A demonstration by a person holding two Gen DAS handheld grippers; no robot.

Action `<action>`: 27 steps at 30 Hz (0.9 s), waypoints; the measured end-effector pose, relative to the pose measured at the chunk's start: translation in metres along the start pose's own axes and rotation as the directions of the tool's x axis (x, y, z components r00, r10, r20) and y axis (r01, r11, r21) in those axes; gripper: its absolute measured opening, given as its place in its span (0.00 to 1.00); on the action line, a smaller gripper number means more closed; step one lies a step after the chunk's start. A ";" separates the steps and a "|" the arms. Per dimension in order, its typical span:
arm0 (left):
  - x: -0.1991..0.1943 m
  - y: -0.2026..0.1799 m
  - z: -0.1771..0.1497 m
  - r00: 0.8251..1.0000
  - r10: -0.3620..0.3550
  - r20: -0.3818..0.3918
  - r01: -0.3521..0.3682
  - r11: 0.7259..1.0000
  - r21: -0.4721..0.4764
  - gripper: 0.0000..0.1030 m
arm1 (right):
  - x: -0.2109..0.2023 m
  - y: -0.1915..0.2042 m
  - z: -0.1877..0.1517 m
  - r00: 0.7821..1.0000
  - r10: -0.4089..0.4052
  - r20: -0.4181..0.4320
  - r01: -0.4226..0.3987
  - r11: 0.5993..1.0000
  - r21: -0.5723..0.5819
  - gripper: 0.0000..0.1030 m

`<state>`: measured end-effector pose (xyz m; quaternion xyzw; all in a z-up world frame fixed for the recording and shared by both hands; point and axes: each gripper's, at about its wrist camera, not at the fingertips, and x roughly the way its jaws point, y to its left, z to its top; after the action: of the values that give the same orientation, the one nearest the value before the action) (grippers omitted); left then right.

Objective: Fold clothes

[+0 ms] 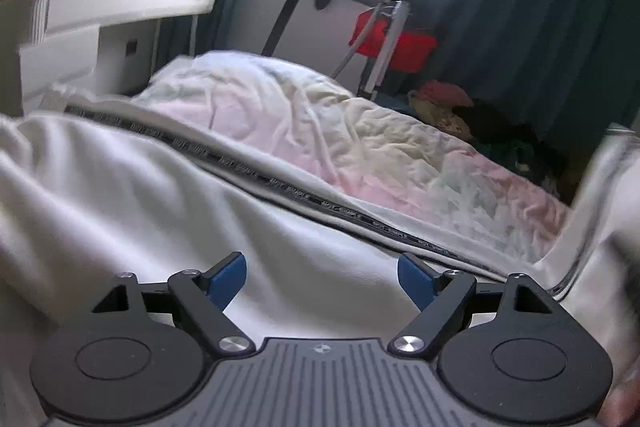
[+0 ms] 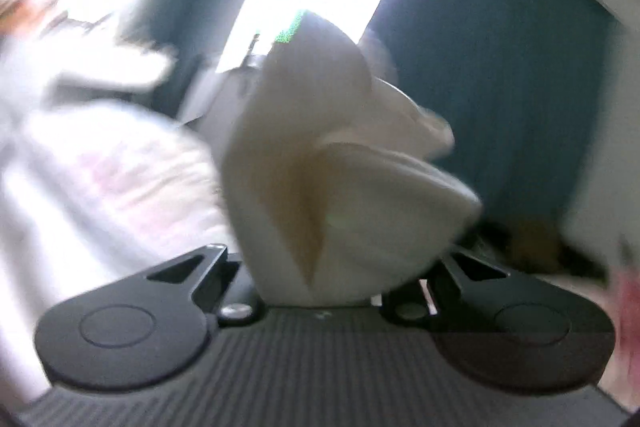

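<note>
A white garment (image 1: 132, 195) with a black lettered stripe (image 1: 248, 173) lies spread on the bed under my left gripper (image 1: 322, 279). That gripper is open, its blue pads (image 1: 230, 277) wide apart just above the cloth. In the right wrist view, which is blurred, my right gripper (image 2: 320, 279) is shut on a bunch of the white garment (image 2: 336, 195). The cloth stands up in folds and hides the fingertips. Part of the garment hangs at the right edge of the left wrist view (image 1: 612, 211).
A crumpled pale bedsheet (image 1: 320, 123) covers the bed beyond the garment. A pile of coloured clothes (image 1: 460, 107) lies at the far right. A white desk (image 1: 120, 11), a red crate (image 1: 394, 39) on a metal stand and dark curtains (image 1: 520, 7) stand behind.
</note>
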<state>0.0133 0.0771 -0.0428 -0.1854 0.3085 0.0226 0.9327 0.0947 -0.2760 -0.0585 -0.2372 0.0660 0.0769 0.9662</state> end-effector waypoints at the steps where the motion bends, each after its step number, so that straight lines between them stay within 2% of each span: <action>1: 0.001 0.004 0.001 1.000 -0.010 -0.017 0.010 1.000 -0.026 0.82 | 0.001 0.024 -0.005 0.998 0.064 -0.017 -0.065 0.995 -0.073 0.18; 4: 0.007 0.012 0.001 0.997 -0.032 -0.065 0.028 0.997 -0.075 0.82 | 0.006 0.083 -0.027 0.971 0.205 -0.126 -0.231 0.940 -0.252 0.18; 7: 0.012 0.010 -0.002 0.994 -0.063 -0.091 0.056 0.996 -0.070 0.82 | 0.010 0.110 -0.042 0.963 0.201 -0.178 -0.248 0.918 -0.308 0.18; 9: 0.016 0.007 -0.004 0.992 -0.081 -0.100 0.076 0.996 -0.049 0.82 | 0.015 0.098 -0.038 0.957 0.221 -0.187 -0.262 0.936 -0.236 0.18; 14: 0.022 -0.007 -0.010 0.989 -0.109 -0.103 0.114 0.993 0.039 0.82 | 0.005 0.096 -0.028 0.947 0.223 -0.233 -0.267 0.947 -0.178 0.22; 17: 0.025 -0.012 -0.015 0.983 -0.136 -0.120 0.144 0.988 0.058 0.81 | -0.022 0.105 -0.015 0.926 0.242 -0.291 -0.275 0.958 -0.079 0.29; 19: 0.026 -0.015 -0.018 0.980 -0.154 -0.130 0.163 0.985 0.063 0.80 | -0.037 0.099 -0.006 0.907 0.278 -0.316 -0.289 0.957 0.012 0.39; 20: 0.027 -0.015 -0.018 0.978 -0.161 -0.131 0.171 0.983 0.064 0.80 | -0.043 0.094 0.001 0.893 0.303 -0.332 -0.299 0.952 0.064 0.46; 21: 0.027 -0.016 -0.018 0.977 -0.167 -0.130 0.177 0.982 0.067 0.80 | -0.053 0.088 0.006 0.874 0.351 -0.337 -0.322 0.936 0.141 0.60; 22: 0.027 -0.017 -0.018 0.977 -0.170 -0.129 0.180 0.981 0.071 0.80 | -0.062 0.082 0.010 0.854 0.396 -0.338 -0.340 0.915 0.216 0.67; 24: 0.029 -0.020 -0.019 0.978 -0.168 -0.124 0.179 0.980 0.085 0.80 | -0.064 0.065 0.016 0.829 0.454 -0.325 -0.340 0.872 0.351 0.67; 27: 0.031 -0.026 -0.019 0.981 -0.154 -0.122 0.168 0.979 0.116 0.78 | -0.086 0.046 0.021 0.834 0.475 -0.282 -0.302 0.820 0.486 0.67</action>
<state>0.0320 0.0436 -0.0667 -0.1517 0.3454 -0.0829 0.9224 0.0039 -0.2359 -0.0461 -0.0140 0.3203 0.2113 0.9233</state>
